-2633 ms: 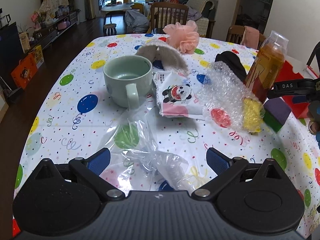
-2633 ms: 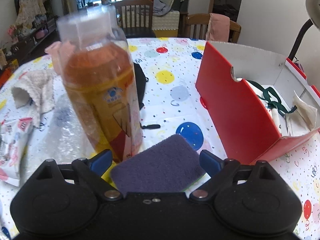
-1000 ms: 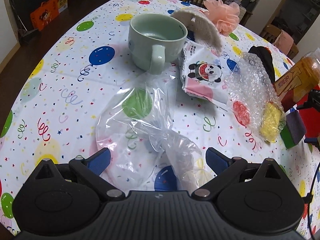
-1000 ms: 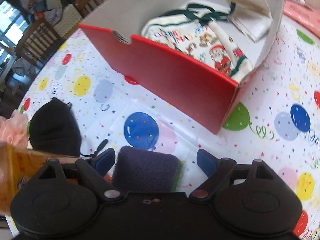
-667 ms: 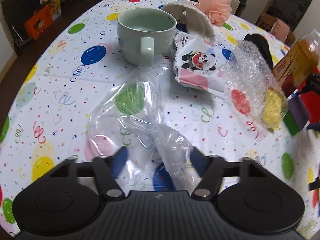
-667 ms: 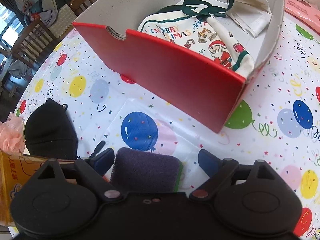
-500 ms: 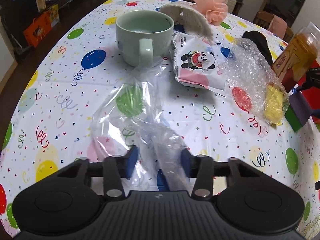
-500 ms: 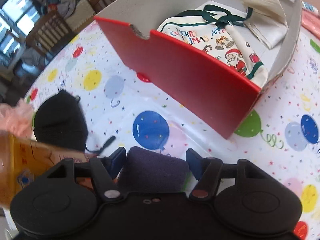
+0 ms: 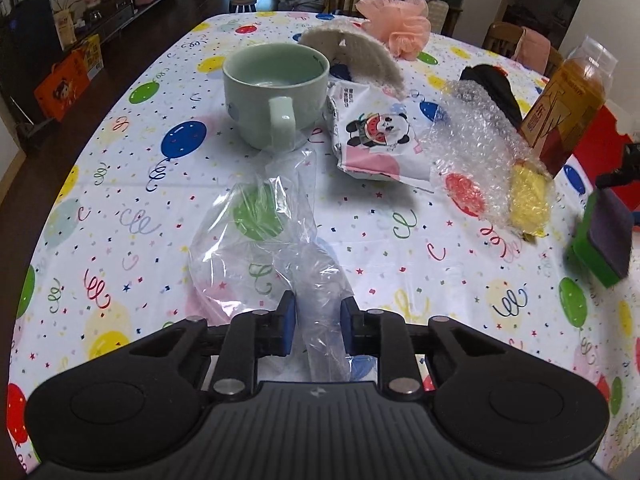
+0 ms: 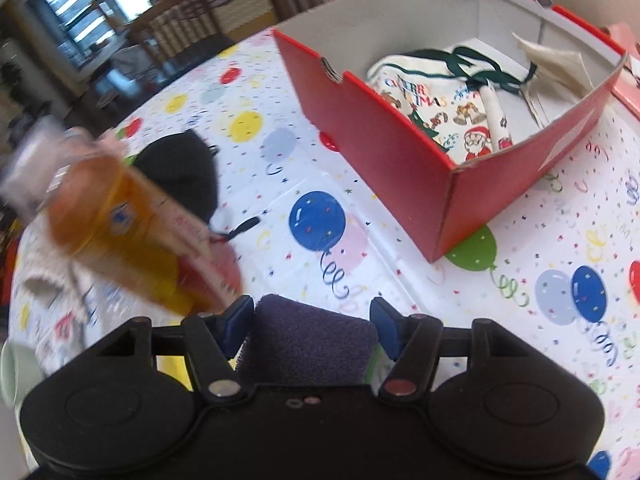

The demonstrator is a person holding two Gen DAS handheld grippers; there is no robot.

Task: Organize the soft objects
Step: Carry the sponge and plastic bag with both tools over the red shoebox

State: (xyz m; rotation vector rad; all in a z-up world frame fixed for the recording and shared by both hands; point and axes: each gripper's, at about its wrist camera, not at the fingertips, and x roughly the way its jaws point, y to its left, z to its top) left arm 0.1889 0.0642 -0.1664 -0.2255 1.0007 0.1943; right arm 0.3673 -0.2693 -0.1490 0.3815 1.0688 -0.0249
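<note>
A clear plastic bag lies crumpled on the balloon-print tablecloth. Its twisted neck runs between the blue pads of my left gripper, whose jaws are closing and press on it from both sides. My right gripper is shut on a purple-and-green sponge. The left wrist view shows this sponge held just above the table at the far right. An open red box stands ahead and to the right of the right gripper, with a Christmas-print cloth bag inside.
A green mug, a panda-print pack, bubble wrap over a yellow sponge, a beige knitted cloth, a pink bath pouf and a black cloth lie on the table. An orange bottle stands left of the right gripper.
The left jaws went from wide apart to tight around the bag's neck. The right jaws narrowed onto the sponge, and that gripper rose and rolled, tilting its view of the box.
</note>
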